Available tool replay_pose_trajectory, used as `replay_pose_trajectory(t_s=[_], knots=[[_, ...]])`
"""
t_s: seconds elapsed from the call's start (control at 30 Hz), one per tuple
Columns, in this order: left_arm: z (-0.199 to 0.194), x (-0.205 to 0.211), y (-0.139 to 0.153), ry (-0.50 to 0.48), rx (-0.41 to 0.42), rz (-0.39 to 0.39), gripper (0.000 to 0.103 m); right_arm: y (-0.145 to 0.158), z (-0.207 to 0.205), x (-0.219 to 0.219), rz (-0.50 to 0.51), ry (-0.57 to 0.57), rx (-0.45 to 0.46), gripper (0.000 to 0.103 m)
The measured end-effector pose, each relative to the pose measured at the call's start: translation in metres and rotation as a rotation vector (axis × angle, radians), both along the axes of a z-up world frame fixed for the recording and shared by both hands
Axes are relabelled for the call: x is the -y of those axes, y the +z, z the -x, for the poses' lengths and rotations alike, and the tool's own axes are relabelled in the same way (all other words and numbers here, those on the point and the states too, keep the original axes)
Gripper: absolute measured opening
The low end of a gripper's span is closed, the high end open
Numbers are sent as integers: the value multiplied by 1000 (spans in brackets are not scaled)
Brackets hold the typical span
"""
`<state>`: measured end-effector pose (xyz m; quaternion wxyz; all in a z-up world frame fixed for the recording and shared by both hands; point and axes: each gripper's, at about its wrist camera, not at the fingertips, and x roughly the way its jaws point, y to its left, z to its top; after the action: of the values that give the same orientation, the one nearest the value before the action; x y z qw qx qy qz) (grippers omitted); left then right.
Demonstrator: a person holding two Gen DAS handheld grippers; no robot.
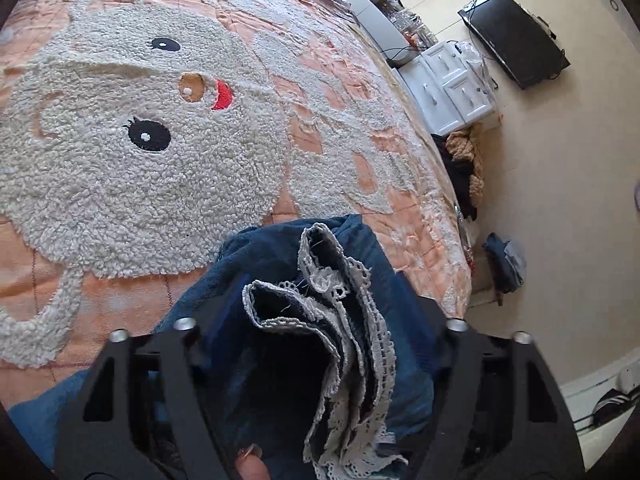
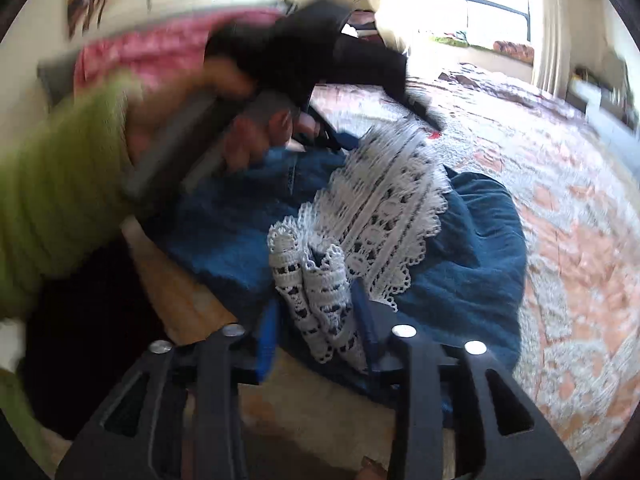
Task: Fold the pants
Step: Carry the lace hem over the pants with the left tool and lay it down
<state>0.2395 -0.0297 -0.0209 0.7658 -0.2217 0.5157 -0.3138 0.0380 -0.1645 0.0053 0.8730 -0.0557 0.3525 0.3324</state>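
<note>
Two black grippers stand part-open: left gripper (image 1: 320,320) and right gripper (image 2: 316,332) each straddle lace-hemmed dark blue pants (image 1: 276,264) at lower centre, near the peach quilted bedspread's (image 1: 360,92) right edge; open bedspread upper left.

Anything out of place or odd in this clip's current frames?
Mostly on the floor: a heap of clothes lies by the white drawers, with another small pile near the bed's corner. The pants' lace hems sit bunched, not aligned.
</note>
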Motion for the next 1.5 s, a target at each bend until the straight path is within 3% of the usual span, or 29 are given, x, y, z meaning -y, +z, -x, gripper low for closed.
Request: replay_pose_trajectory(t_s=[0.03,0.1,0.23,0.3,0.37,0.5,0.57,0.67,0.73,0.8,0.9,1.07,1.17,1.33,1.5], knots=[[0,3,0,-1,10,-25,30,6,-1,11,-49,-15,-10,57],[0,3,-2,-8,22,-29,22,20,-5,35,-145,-62,-14,59],[3,-6,14,-9,96,14,16,39,-37,77,-210,-215,-37,66],[5,-9,25,-4,147,23,15,43,-71,82,-114,-279,-107,67],[8,-12,33,0,203,0,15,45,-106,85,-70,-303,-116,67],[5,-5,22,6,203,-179,15,29,-169,82,25,-357,-156,67],[3,-1,13,6,188,-260,15,16,-182,69,48,-333,-179,67],[1,1,7,1,193,-301,18,-5,-187,57,119,-324,-211,67],[1,1,5,8,202,-340,28,-16,-190,44,219,-337,-190,68],[2,1,2,17,203,-370,34,-31,-189,42,284,-338,-171,69],[4,0,2,37,204,-385,38,-31,-184,43,286,-340,-145,70],[15,-2,27,90,278,-413,50,-10,-166,58,136,-302,-129,71],[33,-3,47,126,349,-456,63,7,-142,60,95,-252,-103,71],[71,-13,64,187,376,-454,80,22,-92,44,82,-118,-64,72],[116,-24,65,227,364,-416,84,26,-39,20,72,4,-14,70]])
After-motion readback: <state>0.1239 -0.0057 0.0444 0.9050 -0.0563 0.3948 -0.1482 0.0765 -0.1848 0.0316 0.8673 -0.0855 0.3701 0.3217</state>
